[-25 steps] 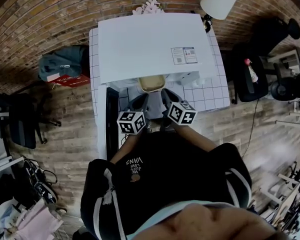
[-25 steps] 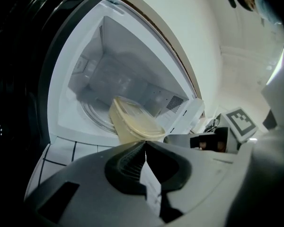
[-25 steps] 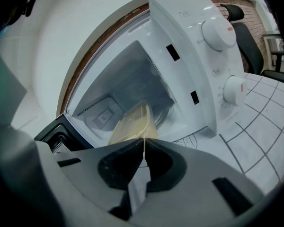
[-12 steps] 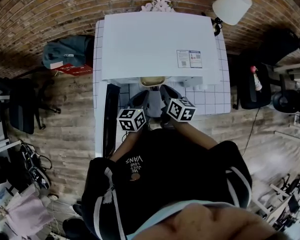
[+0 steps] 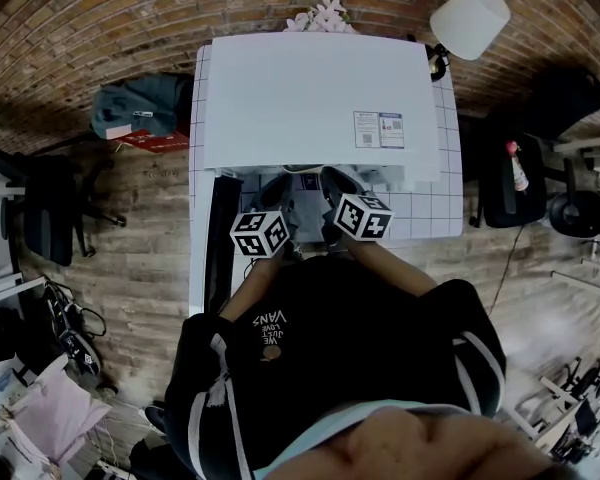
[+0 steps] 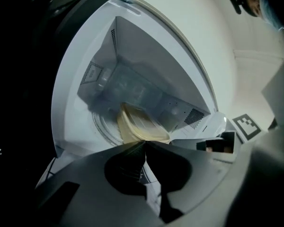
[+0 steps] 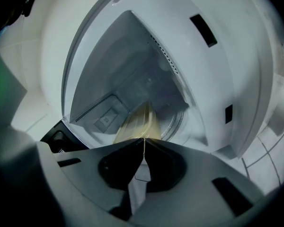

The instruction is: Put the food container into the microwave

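**Container drawn deeper into the microwave**

Since 1 second ago, the pale yellow, shallow plastic food container (image 6: 138,126) has passed out of the head view. It showed at the oven's mouth then, and now lies hidden under the top of the boxy white microwave (image 5: 310,98). Both gripper views place it inside the white cavity, tilted, over the round glass turntable (image 6: 102,126); whether it touches the glass cannot be told.

The left gripper (image 6: 144,144) has its 2 jaws clenched on the container's near rim. The right gripper (image 7: 143,141) pinches the same rim from the other side, jaws pressed together on the thin edge. In the head view the 2 grippers reach into the opening side by side.

The microwave's dark door (image 5: 220,243) stands swung open at the left. The oven sits on a white tiled table (image 5: 425,213), with a white-shaded lamp (image 5: 470,18) by its far right corner.
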